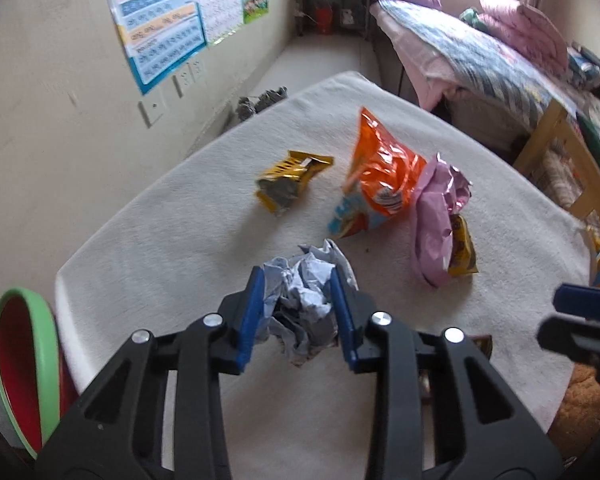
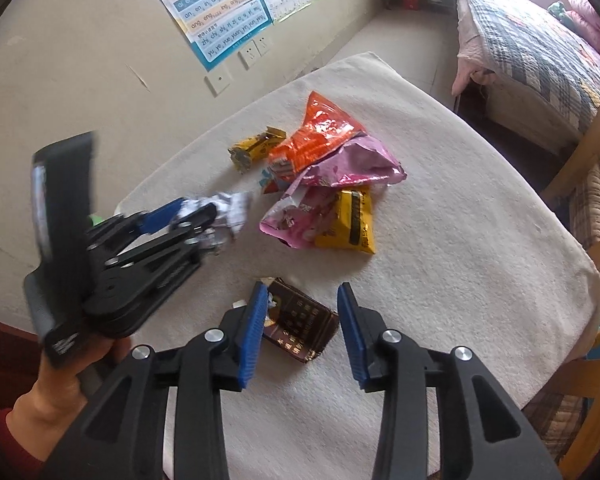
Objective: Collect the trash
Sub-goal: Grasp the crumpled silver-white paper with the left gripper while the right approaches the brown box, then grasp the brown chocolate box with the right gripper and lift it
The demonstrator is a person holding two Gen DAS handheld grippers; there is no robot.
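Observation:
My left gripper point(image 1: 296, 276) is shut on a crumpled ball of white paper point(image 1: 304, 300), its blue pads pressing both sides just above the cloth; the right wrist view shows that gripper point(image 2: 188, 208) and the paper ball point(image 2: 232, 208) from the side. My right gripper point(image 2: 303, 292) stands open over a flat brown packet point(image 2: 300, 324) lying on the cloth. Its left pad sits over the packet's edge and its right pad is clear. Farther back lie an orange snack bag point(image 1: 384, 176), a pink bag point(image 1: 432, 216), a yellow wrapper point(image 1: 292, 176) and a yellow packet point(image 2: 350, 220).
A white cloth covers the table point(image 1: 180, 240), which stands against a wall with posters. A red bin with a green rim point(image 1: 24, 360) sits low at the table's left. A wooden chair point(image 2: 596, 152) and a bed point(image 1: 480, 60) stand to the right.

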